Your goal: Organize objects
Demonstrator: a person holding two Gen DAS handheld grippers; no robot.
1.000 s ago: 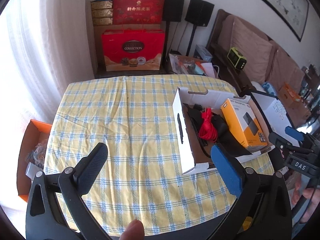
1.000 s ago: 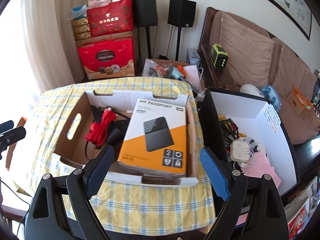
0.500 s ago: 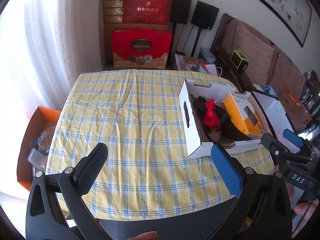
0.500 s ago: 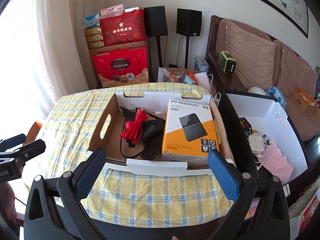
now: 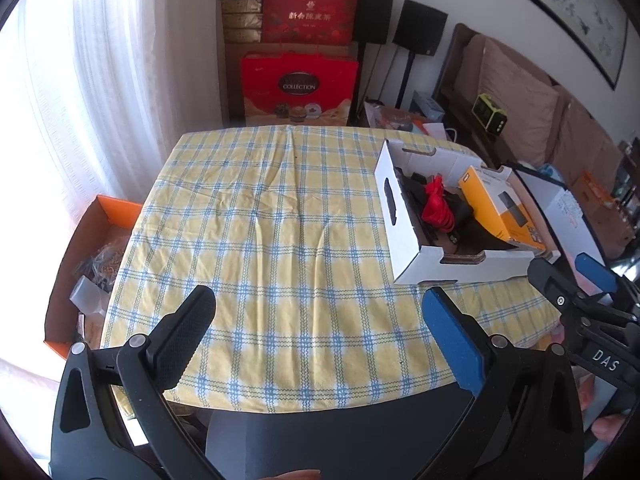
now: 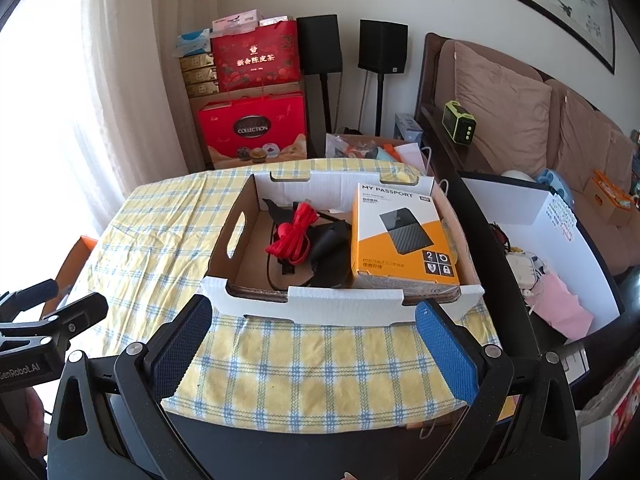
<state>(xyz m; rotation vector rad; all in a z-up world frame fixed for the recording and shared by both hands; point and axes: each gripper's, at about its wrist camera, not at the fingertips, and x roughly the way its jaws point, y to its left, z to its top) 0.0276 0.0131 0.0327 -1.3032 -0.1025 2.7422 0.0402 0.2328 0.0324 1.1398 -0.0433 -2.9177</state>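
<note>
A white cardboard tray box (image 6: pixel 256 307) (image 5: pixel 404 236) stands on the right part of the yellow checked table. In it lie an orange and white "My Passport" box (image 6: pixel 402 236) (image 5: pixel 496 208), a coiled red cable (image 6: pixel 294 234) (image 5: pixel 438 208) and black items (image 6: pixel 332 248). My left gripper (image 5: pixel 318 326) is open and empty above the table's near edge. My right gripper (image 6: pixel 314 340) is open and empty, just in front of the tray box.
An orange box (image 5: pixel 72 264) with clutter stands on the floor left of the table. A black-walled white bin (image 6: pixel 560 248) with cables and a pink bag stands right of it. Red gift boxes (image 5: pixel 298 88), speakers and a sofa lie behind.
Both grippers have pulled back and up from the table; the tray box looks farther away in both views. Both stay open. The tray's contents have not moved.
</note>
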